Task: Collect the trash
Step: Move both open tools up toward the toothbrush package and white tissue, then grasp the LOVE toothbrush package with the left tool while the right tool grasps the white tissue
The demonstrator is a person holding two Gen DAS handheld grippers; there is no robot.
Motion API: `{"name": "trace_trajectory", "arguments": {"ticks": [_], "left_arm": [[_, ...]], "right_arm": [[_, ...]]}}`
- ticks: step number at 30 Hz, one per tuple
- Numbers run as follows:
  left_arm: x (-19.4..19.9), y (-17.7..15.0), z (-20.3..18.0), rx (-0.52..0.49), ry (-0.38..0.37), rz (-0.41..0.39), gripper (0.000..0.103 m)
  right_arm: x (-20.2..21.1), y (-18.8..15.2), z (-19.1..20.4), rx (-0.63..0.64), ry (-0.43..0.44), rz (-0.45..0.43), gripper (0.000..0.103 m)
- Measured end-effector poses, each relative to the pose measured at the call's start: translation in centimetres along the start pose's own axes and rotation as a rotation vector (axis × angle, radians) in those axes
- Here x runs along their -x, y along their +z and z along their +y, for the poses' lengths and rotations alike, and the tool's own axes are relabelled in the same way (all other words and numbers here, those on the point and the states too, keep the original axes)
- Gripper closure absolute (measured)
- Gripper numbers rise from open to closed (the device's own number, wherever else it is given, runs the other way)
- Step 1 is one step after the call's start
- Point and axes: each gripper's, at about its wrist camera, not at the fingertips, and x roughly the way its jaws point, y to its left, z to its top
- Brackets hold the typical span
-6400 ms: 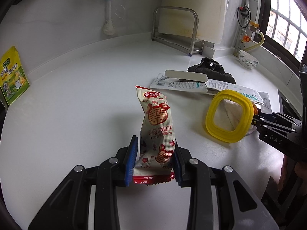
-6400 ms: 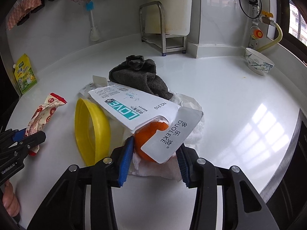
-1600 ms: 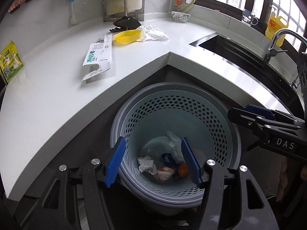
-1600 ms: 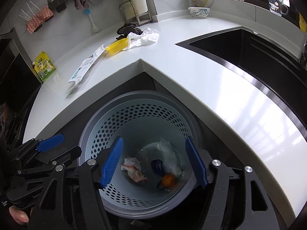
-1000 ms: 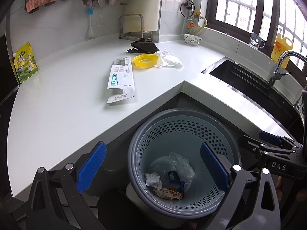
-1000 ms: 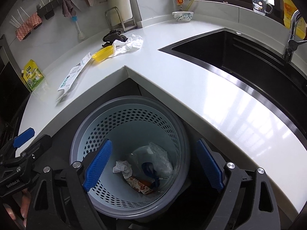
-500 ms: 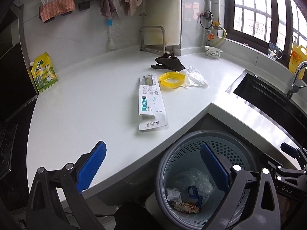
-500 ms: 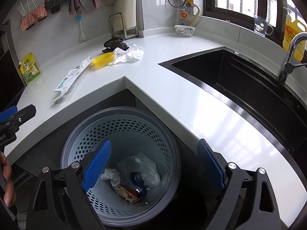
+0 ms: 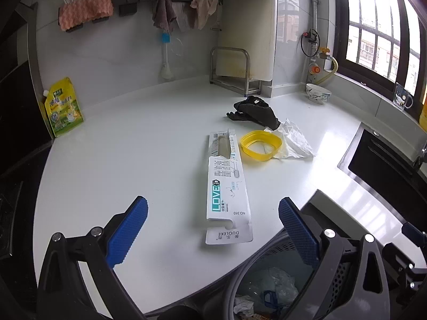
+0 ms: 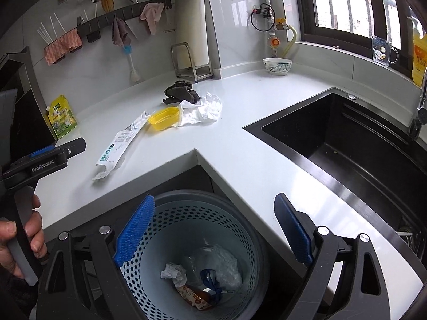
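Note:
A long white card package printed LOVE lies on the white counter, just ahead of my left gripper, which is open and empty. Behind it sit a yellow plastic ring and crumpled white paper. My right gripper hangs open and empty over the grey perforated bin, below the counter corner. Inside lie a snack wrapper, a paper ball, clear plastic and a blue strap. A hand holds the left gripper's handle at the left edge.
A dark cloth lies behind the ring. A yellow pouch leans on the back wall at left. A steel rack and a bowl stand at the back. A black sink opens on the right.
Both grippers let go of the snack wrapper and orange over the bin and opened. Over the last second both rose, the left swinging back toward the counter and the card package.

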Motion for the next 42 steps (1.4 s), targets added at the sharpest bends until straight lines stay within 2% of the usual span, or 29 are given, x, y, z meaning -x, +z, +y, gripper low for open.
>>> {"name": "trace_trajectory", "arguments": {"ticks": [3, 8, 10, 16, 20, 23, 29, 32, 36, 42], "left_arm": [[-2.4, 0.6, 0.0, 0.027, -0.006, 0.041, 0.006], [-5.7, 1.2, -0.7, 0.0, 0.014, 0.089, 0.006], [-7.1, 1.5, -0.9, -0.006, 0.031, 0.116, 0.006], [-10.3, 2.5, -0.7, 0.017, 0.006, 0.184, 0.006], [-11.7, 2.6, -0.8, 0.015, 0.016, 0.218, 0.006], [-12.5, 2.6, -1.1, 0.002, 0.03, 0.236, 0.006], [-13.8, 2.6, -1.0, -0.005, 0.033, 0.265, 0.006], [-14.2, 2.6, -1.0, -0.008, 0.03, 0.269, 0.006], [-14.5, 3.0, -1.1, -0.012, 0.033, 0.272, 0.006], [-14.9, 3.5, -0.7, -0.003, 0.047, 0.272, 0.01]], "right_arm": [[-1.2, 0.7, 0.0, -0.007, 0.023, 0.011, 0.016], [-3.6, 2.5, -0.3, -0.006, 0.008, 0.034, 0.016], [-4.5, 3.6, -0.6, -0.009, 0.001, 0.033, 0.016], [-8.7, 7.9, -2.0, -0.054, -0.01, 0.048, 0.016], [-12.6, 10.9, -1.9, -0.03, -0.035, 0.052, 0.016], [-16.3, 12.6, -1.3, -0.003, -0.037, 0.111, 0.016], [-21.2, 14.8, -0.4, -0.018, 0.036, 0.171, 0.016], [-22.8, 15.8, -0.1, -0.024, 0.046, 0.184, 0.016], [-24.8, 16.3, 0.5, -0.005, 0.009, 0.223, 0.016], [-25.7, 16.1, 2.1, 0.102, -0.063, 0.229, 0.016]]}}
